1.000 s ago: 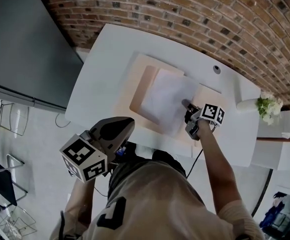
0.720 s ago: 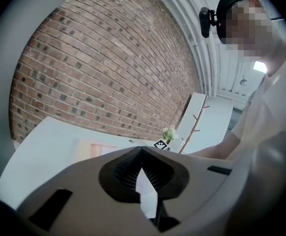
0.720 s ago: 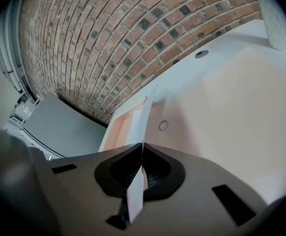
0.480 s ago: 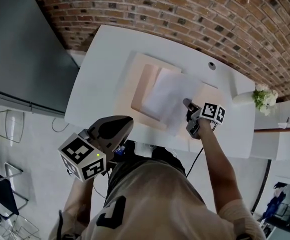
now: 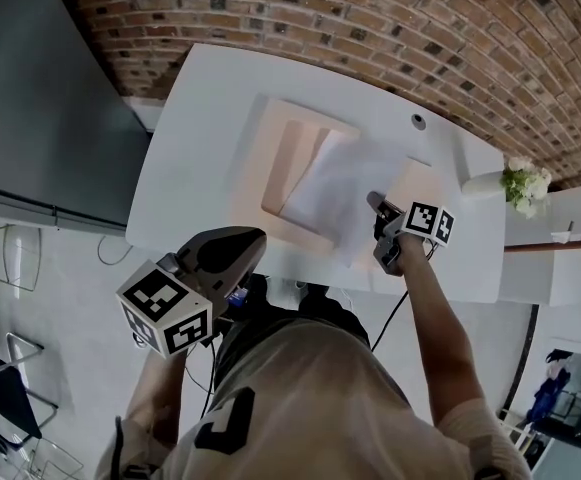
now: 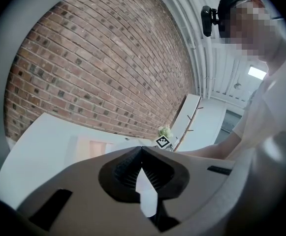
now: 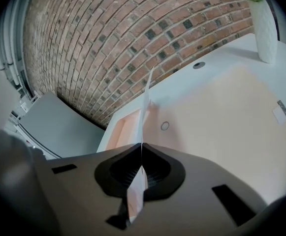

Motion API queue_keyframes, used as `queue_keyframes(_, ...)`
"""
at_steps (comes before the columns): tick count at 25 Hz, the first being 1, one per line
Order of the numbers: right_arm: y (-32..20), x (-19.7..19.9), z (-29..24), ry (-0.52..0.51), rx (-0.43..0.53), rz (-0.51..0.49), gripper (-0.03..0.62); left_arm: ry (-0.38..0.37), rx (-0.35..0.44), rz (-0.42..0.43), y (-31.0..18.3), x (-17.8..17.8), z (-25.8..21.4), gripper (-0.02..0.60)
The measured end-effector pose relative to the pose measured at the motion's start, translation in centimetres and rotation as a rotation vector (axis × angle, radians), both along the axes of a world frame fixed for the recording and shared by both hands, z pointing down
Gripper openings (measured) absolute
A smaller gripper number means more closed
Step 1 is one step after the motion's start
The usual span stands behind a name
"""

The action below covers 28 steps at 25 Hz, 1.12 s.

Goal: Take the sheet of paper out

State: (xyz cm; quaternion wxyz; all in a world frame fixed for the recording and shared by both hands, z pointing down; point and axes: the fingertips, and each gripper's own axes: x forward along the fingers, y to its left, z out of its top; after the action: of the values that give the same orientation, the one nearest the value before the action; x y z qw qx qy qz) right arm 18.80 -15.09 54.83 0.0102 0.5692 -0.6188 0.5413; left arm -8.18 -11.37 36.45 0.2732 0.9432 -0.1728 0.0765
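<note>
A white sheet of paper (image 5: 332, 190) lies partly lifted over an open peach folder (image 5: 288, 156) on the white table (image 5: 195, 118). My right gripper (image 5: 374, 204) is shut on the sheet's near right edge. In the right gripper view the sheet (image 7: 146, 104) stands edge-on, running up from the closed right gripper (image 7: 142, 145) above the folder (image 7: 216, 122). My left gripper (image 5: 253, 240) hovers off the table's near edge, close to the person's body. Its jaws meet at the tips with nothing between them in the left gripper view, where the left gripper (image 6: 142, 148) points toward the folder (image 6: 91, 147).
A white vase with green flowers (image 5: 515, 183) stands at the table's right end, also seen as the vase (image 7: 265, 26) in the right gripper view. A round cable hole (image 5: 419, 121) sits behind the folder. A brick wall (image 5: 390, 18) runs behind, and a dark panel (image 5: 40, 98) stands at left.
The right gripper has risen slightly with the sheet, which has slid rightward, baring more of the folder's left side. The left gripper has kept its place.
</note>
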Motion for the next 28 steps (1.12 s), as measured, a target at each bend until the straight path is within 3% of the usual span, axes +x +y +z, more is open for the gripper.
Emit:
queue_keyframes(14,1.5,4.0,1.4,-0.058,0.000,0.019,0.025,-0.074,0.014,-0.012,1.8,4.2,-0.5,0.014)
queue_keyframes(28,2.5,7.0,1.3,-0.040,0.019,-0.157,0.025,-0.124,0.009,-0.053,4.8,11.0,-0.4,0.014)
